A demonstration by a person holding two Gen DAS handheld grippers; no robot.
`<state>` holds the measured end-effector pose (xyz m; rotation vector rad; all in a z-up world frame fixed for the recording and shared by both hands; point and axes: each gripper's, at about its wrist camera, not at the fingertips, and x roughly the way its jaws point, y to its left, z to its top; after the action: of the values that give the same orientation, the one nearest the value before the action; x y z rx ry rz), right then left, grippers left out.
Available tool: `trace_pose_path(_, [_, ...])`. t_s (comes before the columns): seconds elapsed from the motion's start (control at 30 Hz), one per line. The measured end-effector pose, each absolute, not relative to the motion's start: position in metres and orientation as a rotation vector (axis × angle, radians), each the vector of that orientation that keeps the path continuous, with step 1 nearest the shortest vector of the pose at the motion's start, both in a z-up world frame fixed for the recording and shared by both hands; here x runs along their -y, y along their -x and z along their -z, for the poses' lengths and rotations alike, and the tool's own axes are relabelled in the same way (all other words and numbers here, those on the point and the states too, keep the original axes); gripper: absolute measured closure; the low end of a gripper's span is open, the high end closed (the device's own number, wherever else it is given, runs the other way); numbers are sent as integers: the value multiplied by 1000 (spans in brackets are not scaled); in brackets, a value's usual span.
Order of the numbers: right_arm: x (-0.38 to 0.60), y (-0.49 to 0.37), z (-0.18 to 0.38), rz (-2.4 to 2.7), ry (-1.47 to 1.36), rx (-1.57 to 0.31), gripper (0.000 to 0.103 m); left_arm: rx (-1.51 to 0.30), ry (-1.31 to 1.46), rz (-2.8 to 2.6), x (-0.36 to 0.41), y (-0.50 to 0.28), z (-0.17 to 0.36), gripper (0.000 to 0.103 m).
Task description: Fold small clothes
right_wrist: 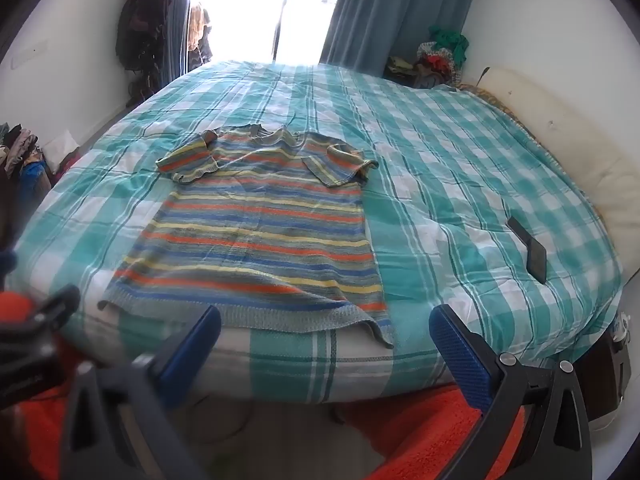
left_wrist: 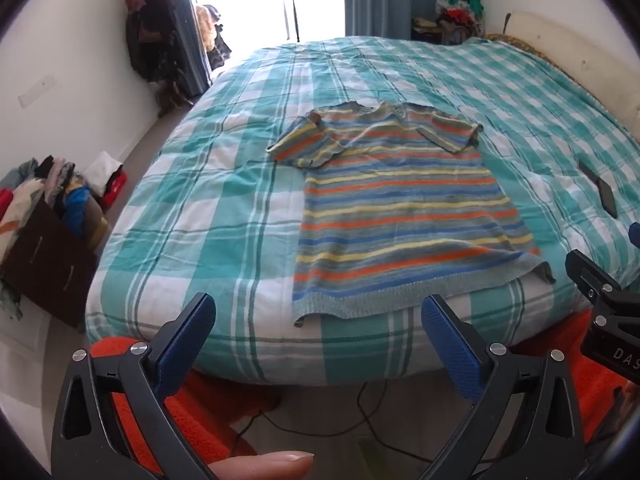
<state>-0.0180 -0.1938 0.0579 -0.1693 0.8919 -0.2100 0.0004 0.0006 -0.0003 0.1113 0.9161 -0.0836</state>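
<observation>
Shirt (left_wrist: 400, 208) flat on bed (left_wrist: 200, 220), untouched; left tool (left_wrist: 316, 320), right tool (right_wrist: 324, 328) spread, empty. Risk: bedcover pinched with hem.

Before you stands a bed (left_wrist: 208, 216) under a teal-and-white checked quilt; on it a striped knitted short-sleeved top (left_wrist: 400, 208) lies flat, a dark flat phone (right_wrist: 530, 250) well to its right.

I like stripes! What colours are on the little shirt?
Orange, yellow, blue and grey stripes on the shirt; clearest in the left wrist view.
</observation>
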Motion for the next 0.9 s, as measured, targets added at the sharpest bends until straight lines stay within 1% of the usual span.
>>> trace_pose_path(0.9, [193,19,-52,213,178,-897,0,-908,-118,87,-1,1,2,0])
